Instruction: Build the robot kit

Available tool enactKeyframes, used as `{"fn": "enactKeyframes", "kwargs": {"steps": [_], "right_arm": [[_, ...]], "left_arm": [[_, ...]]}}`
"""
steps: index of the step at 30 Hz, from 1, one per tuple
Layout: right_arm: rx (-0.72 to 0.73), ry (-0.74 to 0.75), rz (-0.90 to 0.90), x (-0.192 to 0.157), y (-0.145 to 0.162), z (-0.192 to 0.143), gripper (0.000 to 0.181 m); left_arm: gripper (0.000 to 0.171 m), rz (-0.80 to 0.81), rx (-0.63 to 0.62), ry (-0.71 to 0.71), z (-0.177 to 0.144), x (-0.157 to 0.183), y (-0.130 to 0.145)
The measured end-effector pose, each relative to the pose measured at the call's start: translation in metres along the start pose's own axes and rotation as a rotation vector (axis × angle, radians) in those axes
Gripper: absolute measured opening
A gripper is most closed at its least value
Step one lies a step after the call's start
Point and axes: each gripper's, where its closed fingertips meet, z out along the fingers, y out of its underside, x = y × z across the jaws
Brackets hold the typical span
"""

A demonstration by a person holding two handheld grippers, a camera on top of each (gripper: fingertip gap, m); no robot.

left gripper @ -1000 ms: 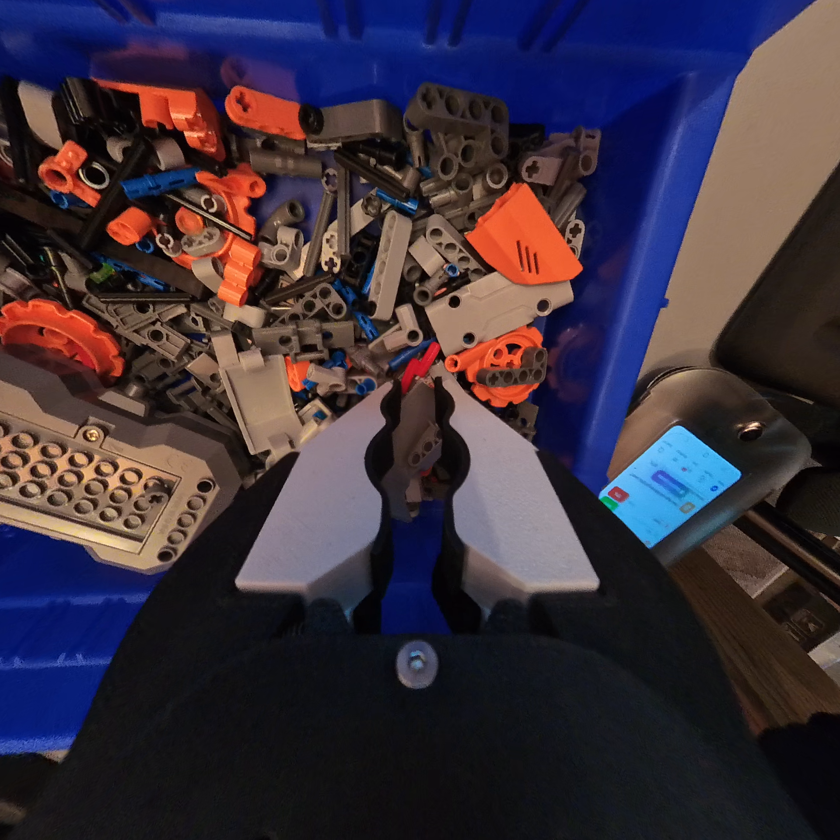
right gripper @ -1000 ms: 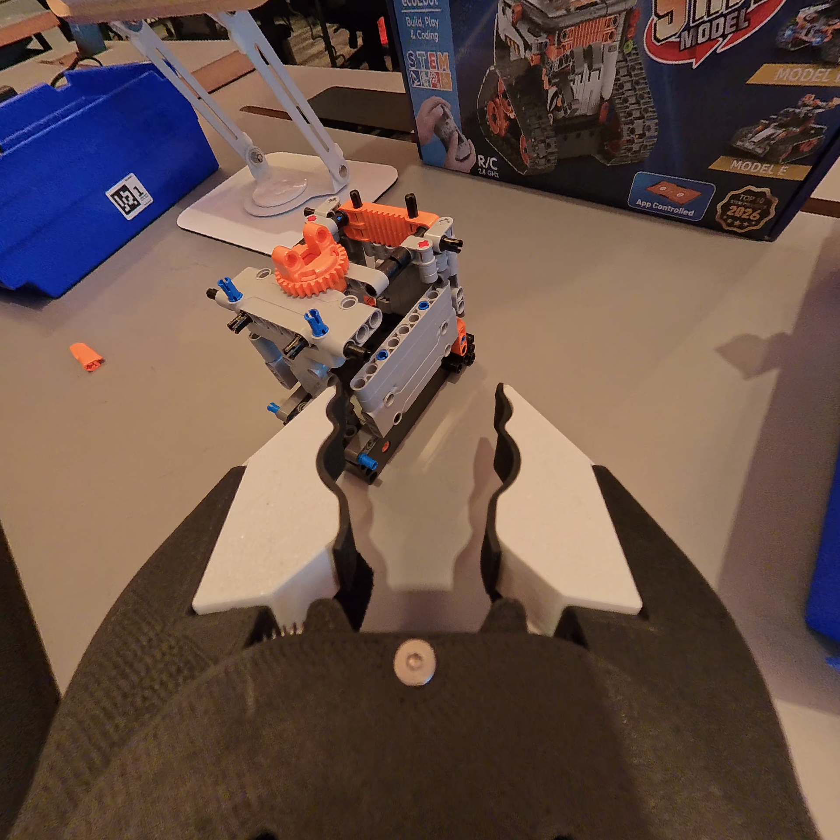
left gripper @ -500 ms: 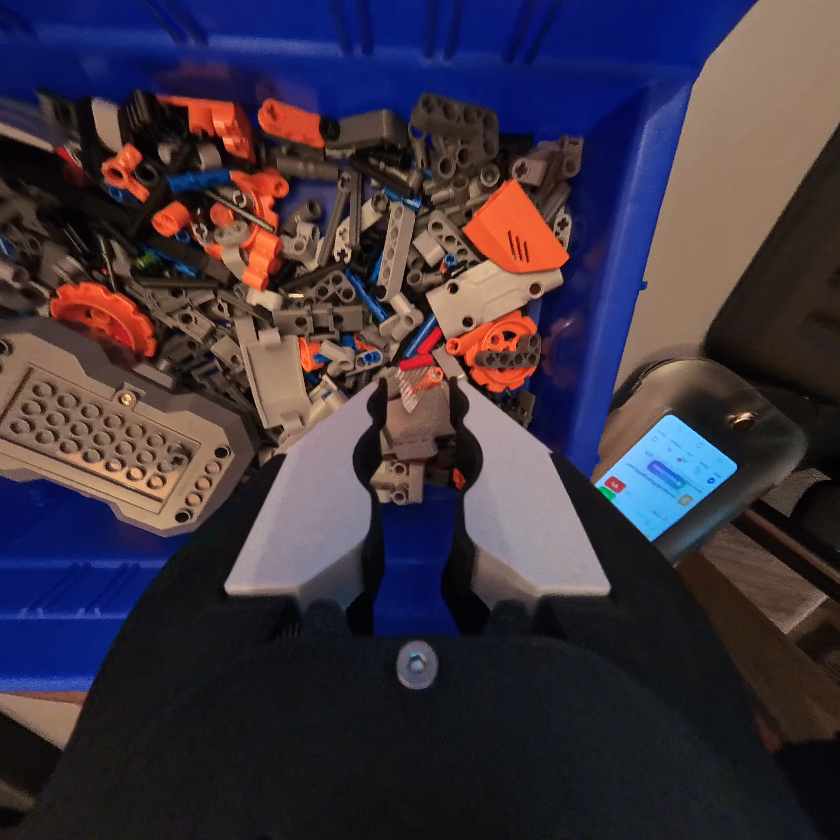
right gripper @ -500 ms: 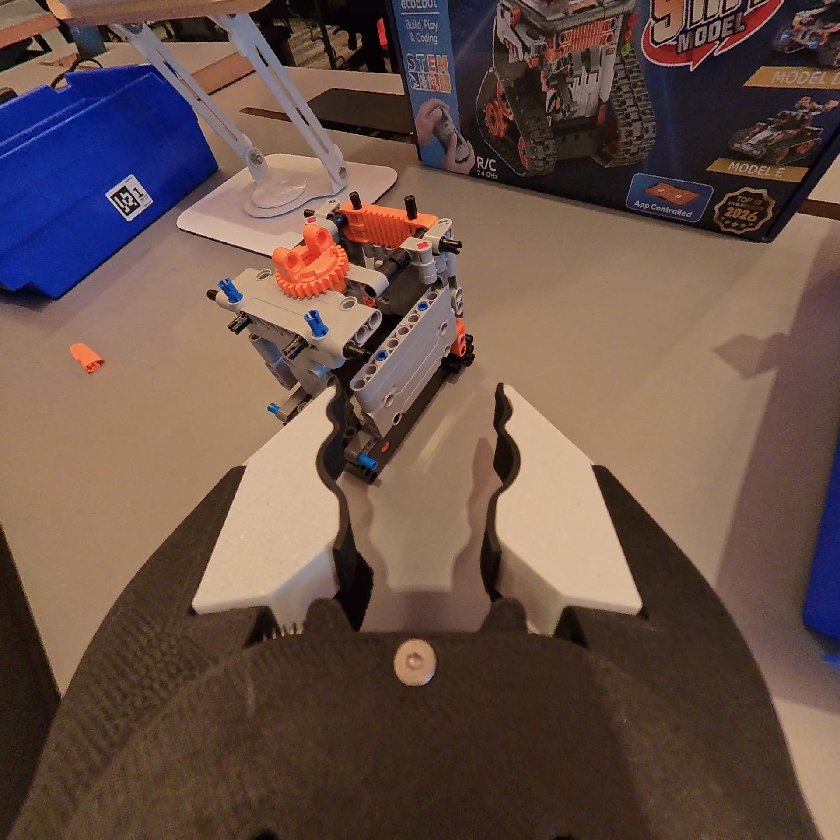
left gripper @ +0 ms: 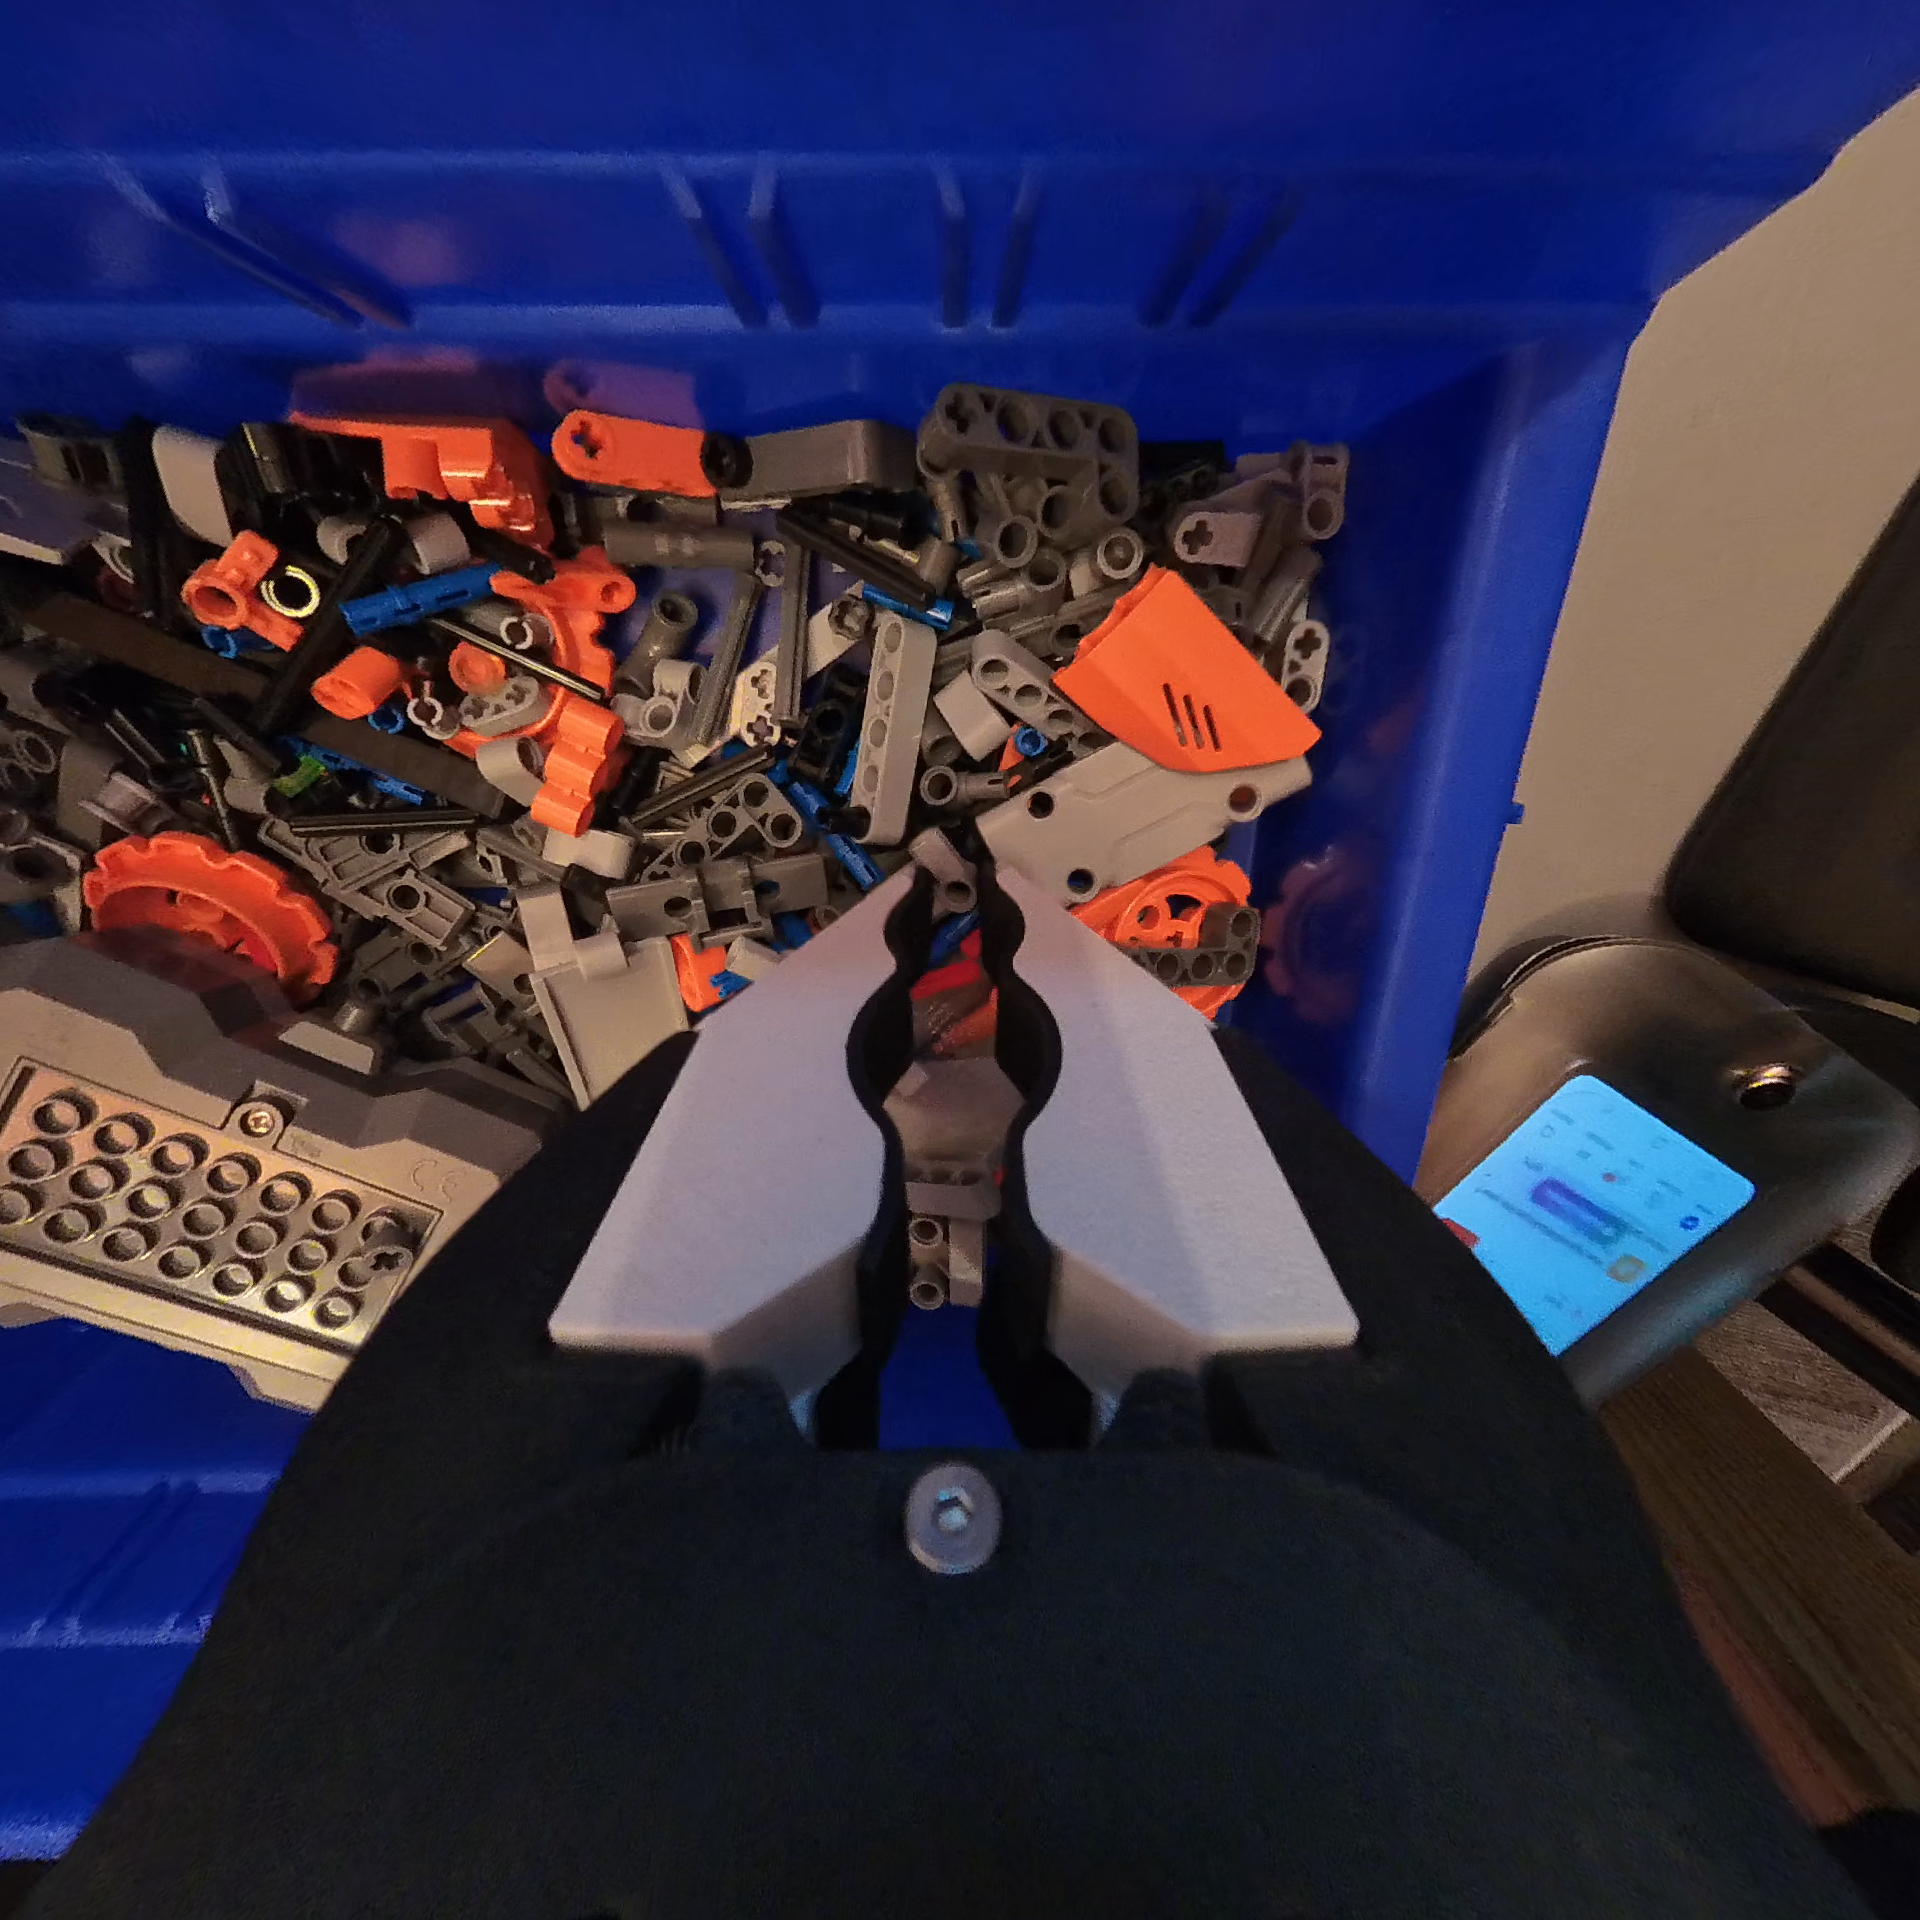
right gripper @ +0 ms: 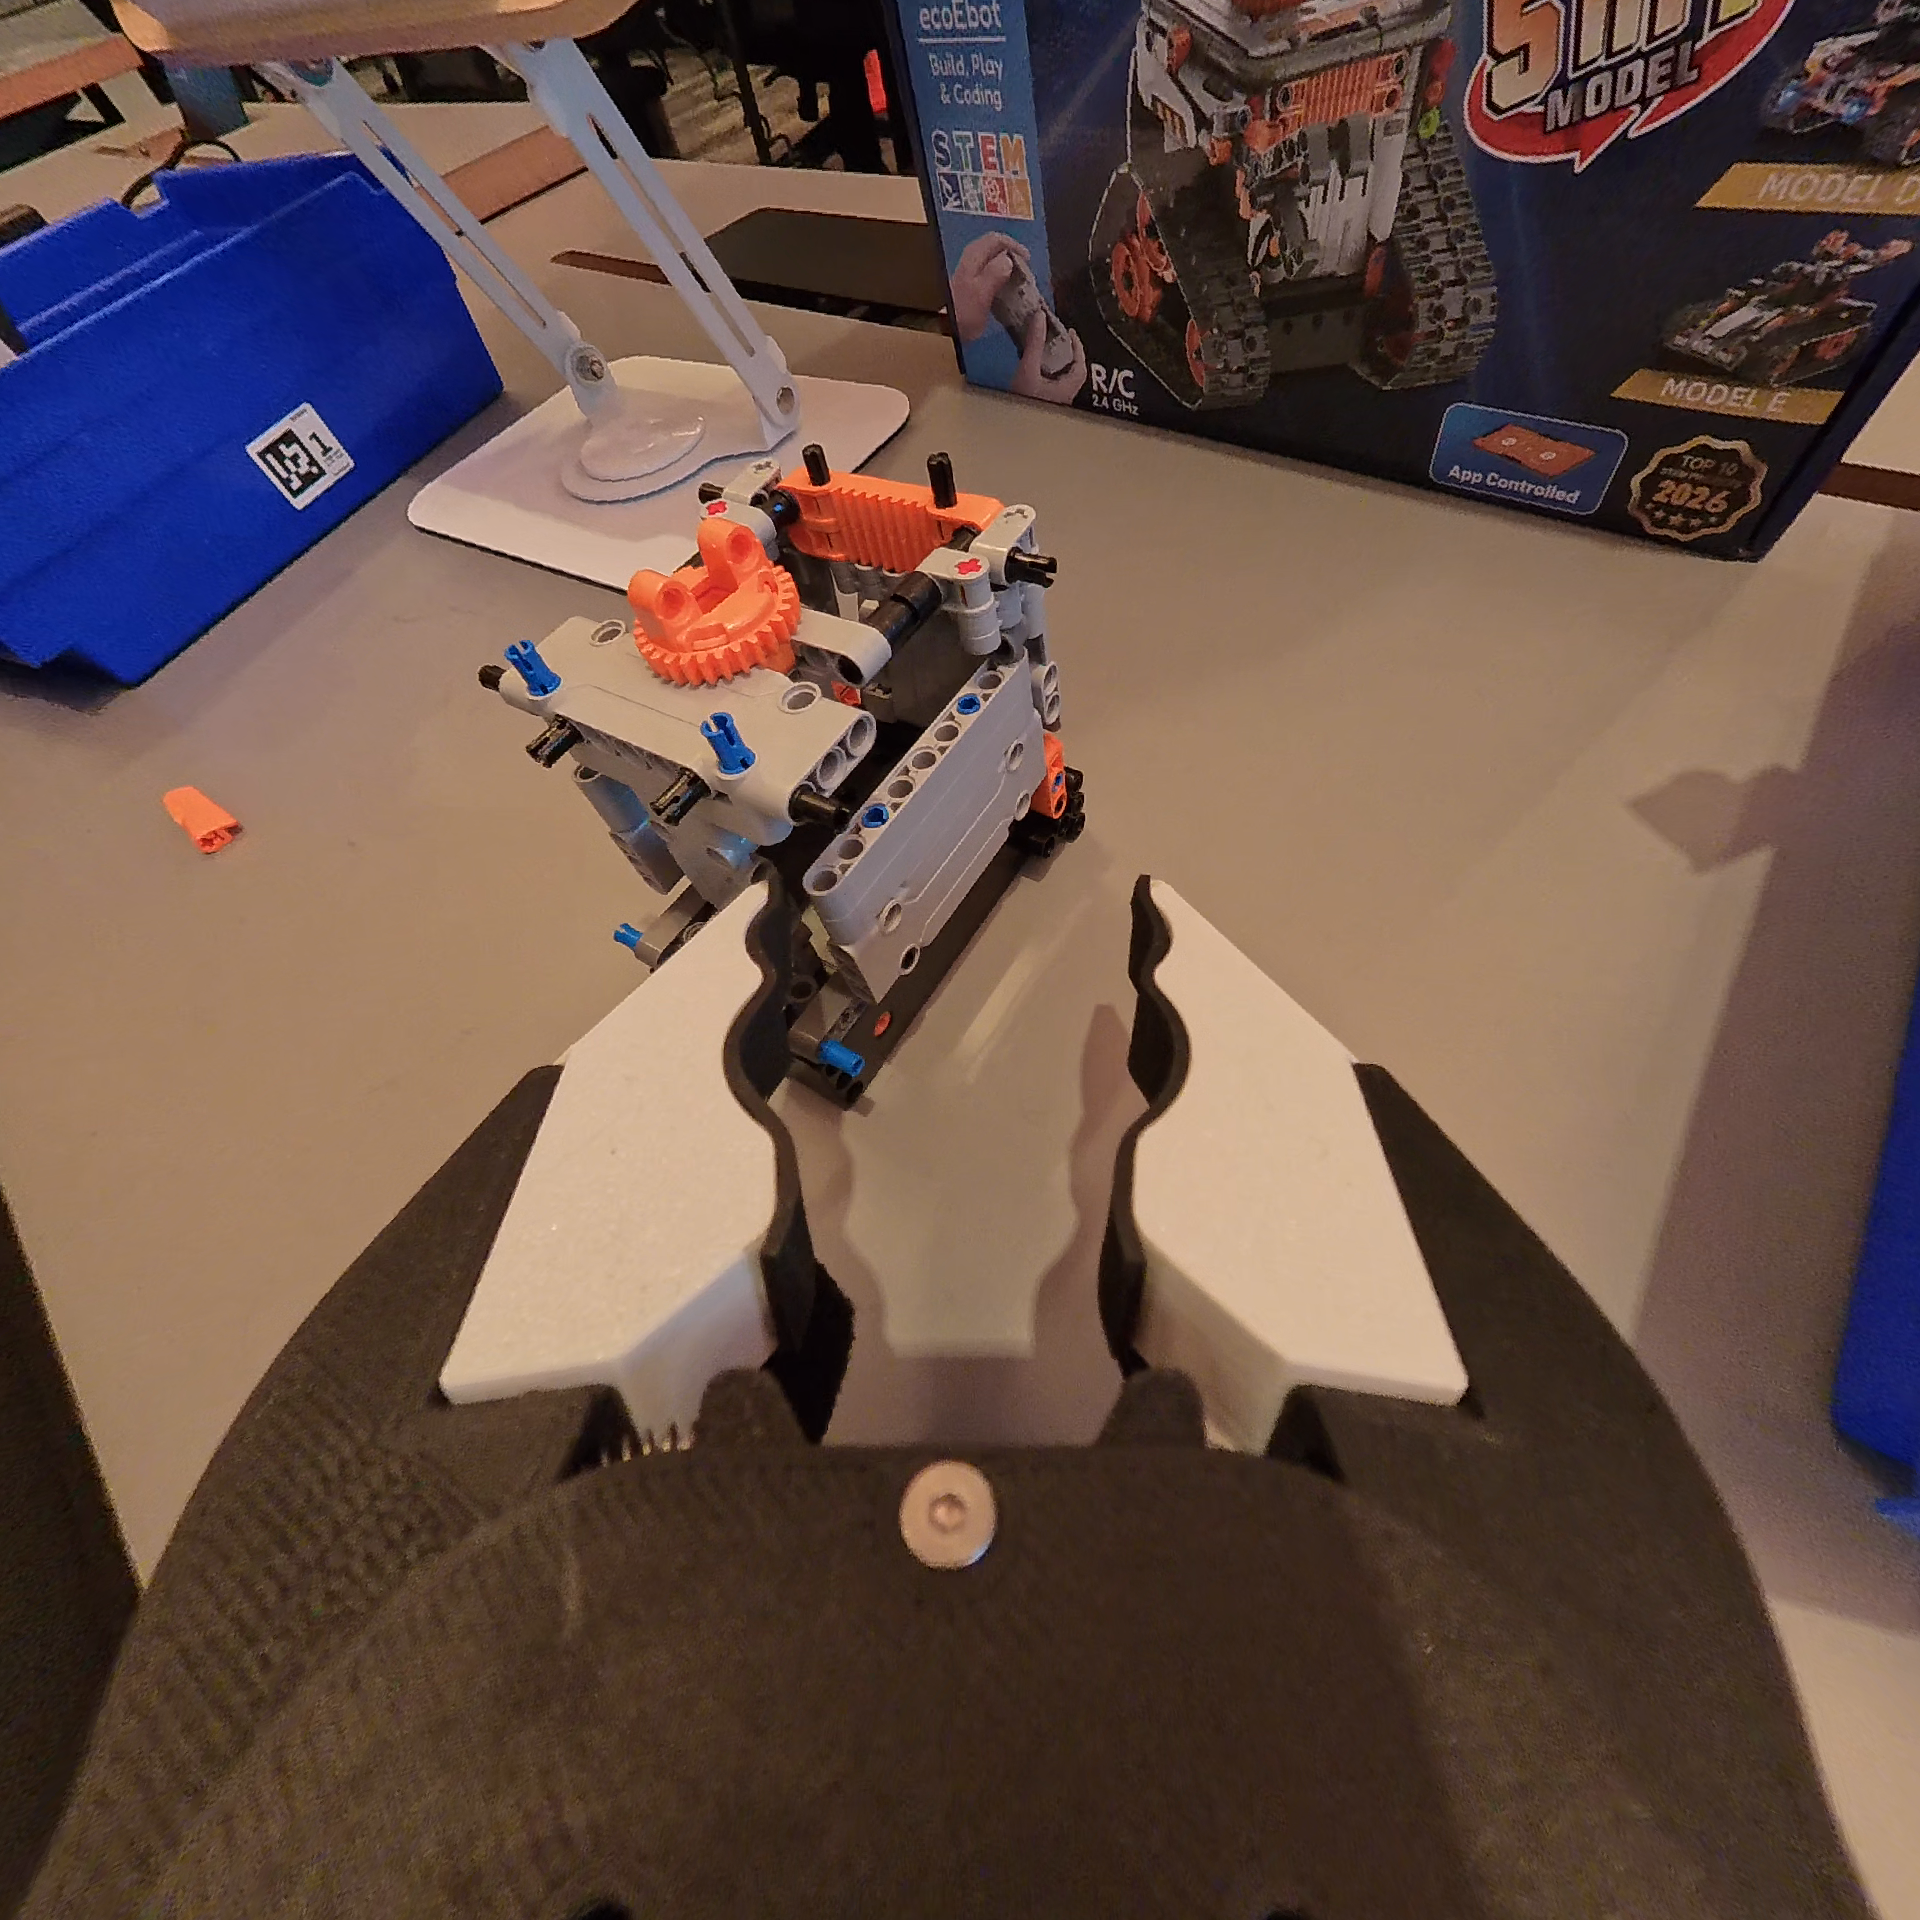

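My left gripper (left gripper: 951, 883) is down in a blue bin (left gripper: 1434, 727) over a pile of grey, black and orange building parts (left gripper: 727, 727). Its jaws are nearly together, and a small grey piece (left gripper: 940, 860) is pinched at their tips, next to a grey panel (left gripper: 1132, 821) and an orange wheel (left gripper: 1174, 925). My right gripper (right gripper: 954, 891) is open and empty just above the table (right gripper: 1351, 831). Its left fingertip (right gripper: 727, 935) is beside the low front corner of a part-built grey model (right gripper: 914, 810) topped with an orange gear (right gripper: 717, 613).
A large grey studded block (left gripper: 208, 1195) lies at the bin's left. A lit screen (left gripper: 1590, 1205) is outside the bin on the right. On the table are a loose orange piece (right gripper: 203, 819), another blue bin (right gripper: 208, 364), a white stand base (right gripper: 665, 457) and a printed box (right gripper: 1403, 229). There is about 50 centimetres between the tips of the two grippers.
My left gripper opened wider half a second ago, then closed to a narrow gap and moved forward in the pile onto the small grey piece. The right gripper and the model have not moved.
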Motion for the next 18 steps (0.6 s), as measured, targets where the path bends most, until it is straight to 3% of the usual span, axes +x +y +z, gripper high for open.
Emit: {"fn": "enactKeyframes", "kwargs": {"steps": [7,12,18], "right_arm": [[0.006,-0.003,-0.002,-0.001,-0.002,-0.001,0.064],[0.012,-0.005,-0.003,-0.002,-0.003,-0.002,0.064],[0.018,-0.008,-0.007,-0.003,-0.005,-0.003,0.063]], "left_arm": [[0.006,0.013,0.062,-0.044,-0.019,-0.001,-0.010],[0.005,0.041,0.277,-0.170,-0.060,-0.002,-0.059],[0.006,0.190,0.314,-0.144,-0.073,0.055,-0.111]]}}
